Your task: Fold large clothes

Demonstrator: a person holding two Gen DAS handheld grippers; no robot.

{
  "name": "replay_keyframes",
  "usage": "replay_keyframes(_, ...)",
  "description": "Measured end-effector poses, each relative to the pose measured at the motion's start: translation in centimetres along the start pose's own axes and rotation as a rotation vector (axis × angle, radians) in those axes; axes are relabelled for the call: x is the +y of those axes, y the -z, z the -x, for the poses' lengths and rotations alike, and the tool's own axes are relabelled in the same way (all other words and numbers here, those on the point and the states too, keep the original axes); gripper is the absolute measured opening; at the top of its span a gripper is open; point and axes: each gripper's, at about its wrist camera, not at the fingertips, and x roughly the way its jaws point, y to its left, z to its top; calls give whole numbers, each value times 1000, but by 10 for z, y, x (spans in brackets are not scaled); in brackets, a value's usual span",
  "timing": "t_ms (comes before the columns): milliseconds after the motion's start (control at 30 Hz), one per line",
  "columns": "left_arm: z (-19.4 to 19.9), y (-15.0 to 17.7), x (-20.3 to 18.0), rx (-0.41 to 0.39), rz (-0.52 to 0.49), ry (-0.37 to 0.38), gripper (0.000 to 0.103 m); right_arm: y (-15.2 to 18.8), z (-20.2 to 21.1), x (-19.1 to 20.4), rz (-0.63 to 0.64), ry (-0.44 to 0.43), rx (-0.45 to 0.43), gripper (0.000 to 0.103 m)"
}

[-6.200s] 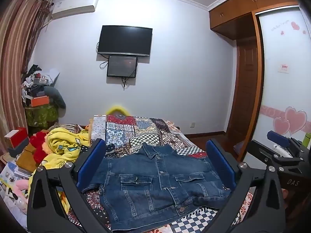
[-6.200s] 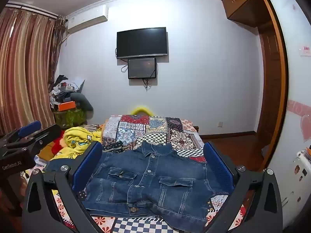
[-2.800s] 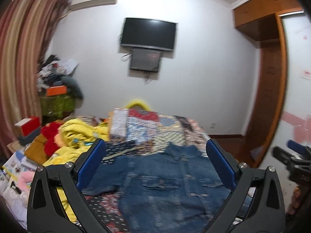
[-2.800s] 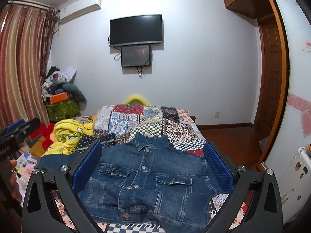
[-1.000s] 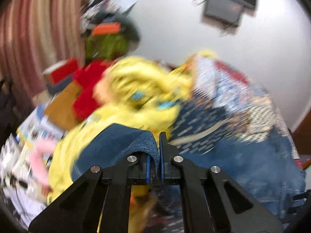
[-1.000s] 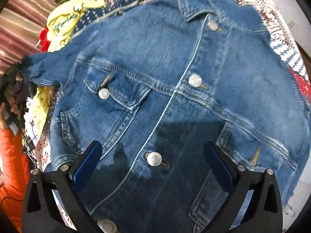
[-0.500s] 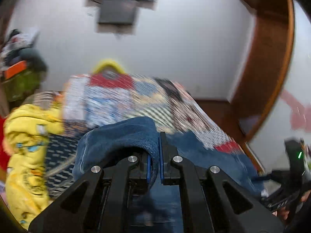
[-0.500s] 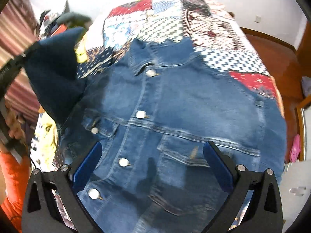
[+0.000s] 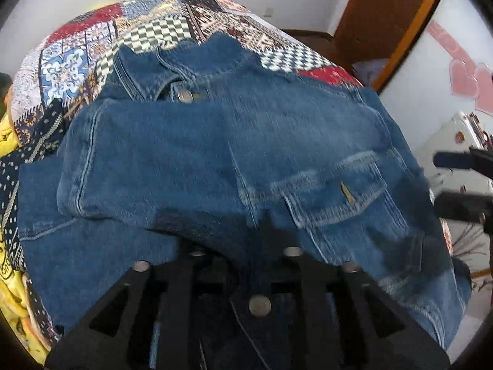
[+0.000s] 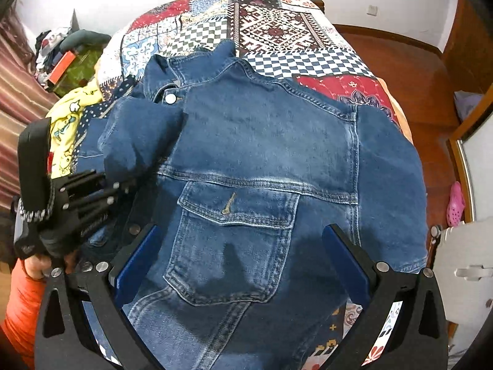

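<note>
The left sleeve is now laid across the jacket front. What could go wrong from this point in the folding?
1. The left gripper, whose jaws have just been opening, still has the sleeve end at its fingers; pulling away could drag the fold open.
2. The denim jacket lies near the bed's right edge; folding the other side might slide it off the patchwork quilt.
3. The right gripper hovers open over the chest pocket, and could wrinkle that panel if it descends there.

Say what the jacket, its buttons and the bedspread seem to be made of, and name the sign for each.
Jacket: denim, apparently, matt blue with faded seams and pale topstitching.
Buttons: probably metal, round and shiny silver.
Bedspread: printed woven cloth, likely cotton, matt, in patchwork-style checks and florals; the fibre cannot be told.
</note>
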Motion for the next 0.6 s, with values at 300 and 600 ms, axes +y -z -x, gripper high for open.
replay_keyframes(300,70,25,37,-145,40,-51,69,-18,9,43,96,-22,-56,103)
replay_keyframes(600,120,52,135,-275,166,-292,93,-48,-21,132,271,-27,-68,103)
